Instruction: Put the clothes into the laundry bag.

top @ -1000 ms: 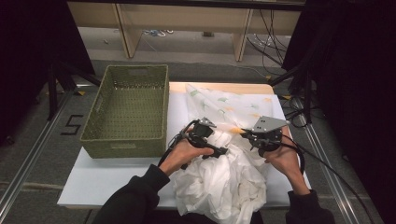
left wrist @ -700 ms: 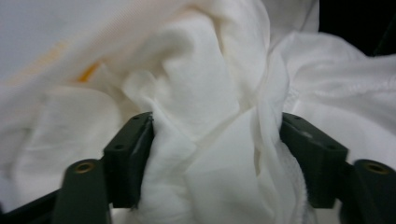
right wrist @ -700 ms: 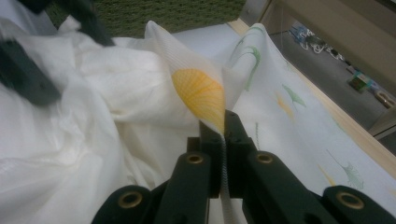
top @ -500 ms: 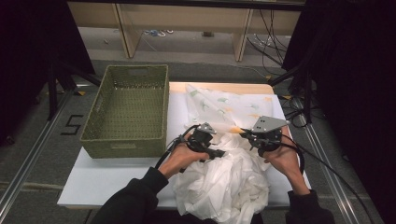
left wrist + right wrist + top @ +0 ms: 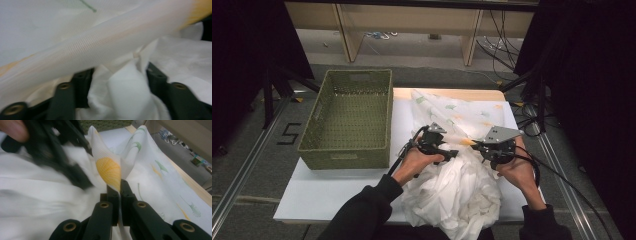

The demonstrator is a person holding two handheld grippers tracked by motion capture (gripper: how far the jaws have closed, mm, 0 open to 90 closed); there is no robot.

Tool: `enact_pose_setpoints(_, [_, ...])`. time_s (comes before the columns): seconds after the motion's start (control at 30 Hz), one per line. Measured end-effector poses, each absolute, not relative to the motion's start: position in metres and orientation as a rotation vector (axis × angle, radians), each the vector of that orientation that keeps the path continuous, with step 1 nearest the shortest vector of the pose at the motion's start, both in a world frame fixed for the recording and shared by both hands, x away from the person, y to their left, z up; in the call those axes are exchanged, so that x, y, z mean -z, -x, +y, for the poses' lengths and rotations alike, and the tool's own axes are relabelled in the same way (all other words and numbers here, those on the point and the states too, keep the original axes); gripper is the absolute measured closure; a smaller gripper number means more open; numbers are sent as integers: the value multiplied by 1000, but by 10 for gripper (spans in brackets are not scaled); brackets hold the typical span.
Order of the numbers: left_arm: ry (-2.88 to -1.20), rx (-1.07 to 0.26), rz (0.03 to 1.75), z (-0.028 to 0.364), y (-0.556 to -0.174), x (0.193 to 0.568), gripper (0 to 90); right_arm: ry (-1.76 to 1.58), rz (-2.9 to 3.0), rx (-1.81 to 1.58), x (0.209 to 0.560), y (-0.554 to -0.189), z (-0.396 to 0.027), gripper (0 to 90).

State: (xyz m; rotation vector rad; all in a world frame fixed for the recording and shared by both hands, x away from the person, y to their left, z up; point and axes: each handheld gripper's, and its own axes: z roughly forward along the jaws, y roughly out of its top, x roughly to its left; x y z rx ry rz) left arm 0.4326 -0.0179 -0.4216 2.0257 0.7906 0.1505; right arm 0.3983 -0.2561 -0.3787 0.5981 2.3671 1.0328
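Observation:
A white cloth point(image 5: 457, 195) with small green and orange prints lies heaped on the white table point(image 5: 337, 195), and its far part is spread flat. My left gripper point(image 5: 452, 152) points right into the heap. In the left gripper view its jaws have just been opening, and the left gripper point(image 5: 118, 75) stands apart around a bunched white fold point(image 5: 125, 95). My right gripper point(image 5: 477, 146) faces it from the right. In the right gripper view, the right gripper point(image 5: 119, 186) is shut on a raised cloth fold with an orange print point(image 5: 110, 171).
A green woven basket point(image 5: 349, 115) stands on the table's left half, close to the left hand. Cables trail from both grippers. Dark curtains flank the table, and a shelf frame with wires stands behind it.
The cloth folds around the left gripper have shifted a little. Both hands stay about where they were, and the right gripper keeps its hold on the fold.

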Motion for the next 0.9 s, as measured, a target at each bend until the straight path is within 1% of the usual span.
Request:
enact_pose_setpoints(0.03, [-2050, -175, 782, -9, -427, 416, 282, -598, 2365, -1035, 379, -399, -257, 899])
enact_pose_setpoints(0.1, [-2060, -238, 771, 10, -417, 407, 177, -591, 2360, -1038, 377, -398, -257, 899])
enact_pose_setpoints(0.13, [-2075, -256, 765, 19, -414, 406, 177, -591, 2360, -1038, 377, -398, -257, 899])
enact_pose_setpoints(0.17, [-2083, -249, 792, 25, -412, 406, 150, -602, 2361, -1038, 378, -397, -256, 899])
enact_pose_setpoints(0.2, [-2106, -271, 805, 35, -412, 409, 151, -610, 2354, -1040, 377, -397, -255, 899])
enact_pose_setpoints(0.23, [-2106, -271, 805, 35, -412, 409, 146, -607, 2359, -1040, 377, -397, -255, 899])
enact_pose_setpoints(0.27, [-2118, -271, 843, 36, -415, 418, 146, -601, 2364, -1042, 377, -397, -254, 899])
enact_pose_setpoints(0.37, [-2158, -275, 860, 32, -425, 432, 138, -587, 2366, -1037, 378, -397, -253, 899])
enact_pose_setpoints(0.4, [-2171, -248, 889, 30, -430, 439, 72, -584, 2364, -1041, 377, -397, -254, 899])
enact_pose_setpoints(0.43, [-2174, -147, 930, 25, -435, 450, 106, -591, 2368, -1040, 378, -397, -253, 899])
enact_pose_setpoints(0.47, [-2177, -76, 889, 23, -436, 454, 245, -584, 2370, -1036, 378, -398, -253, 899])
enact_pose_setpoints(0.5, [-2177, -76, 889, 23, -436, 454, 388, -584, 2370, -1036, 378, -398, -253, 899])
enact_pose_setpoints(0.53, [-2175, -34, 842, 21, -437, 455, 388, -577, 2370, -1038, 379, -398, -253, 899])
enact_pose_setpoints(0.57, [-2128, -21, 845, 17, -435, 456, 539, -573, 2372, -1035, 379, -398, -253, 899])
enact_pose_setpoints(0.6, [-2094, -18, 831, 14, -431, 452, 648, -591, 2376, -1035, 380, -399, -252, 899])
enact_pose_setpoints(0.67, [-2070, -18, 815, 9, -426, 448, 680, -589, 2378, -1034, 380, -398, -251, 898])
enact_pose_setpoints(0.7, [-2056, -36, 777, -1, -418, 439, 686, -588, 2377, -1035, 380, -398, -251, 899])
enact_pose_setpoints(0.73, [-2056, -36, 777, -1, -418, 439, 689, -588, 2377, -1035, 380, -398, -251, 899])
enact_pose_setpoints(0.77, [-2050, -63, 748, -13, -415, 431, 693, -565, 2374, -1051, 378, -397, -249, 899])
enact_pose_setpoints(0.9, [-2040, -97, 718, -28, -424, 427, 703, -564, 2370, -1061, 374, -394, -249, 899])
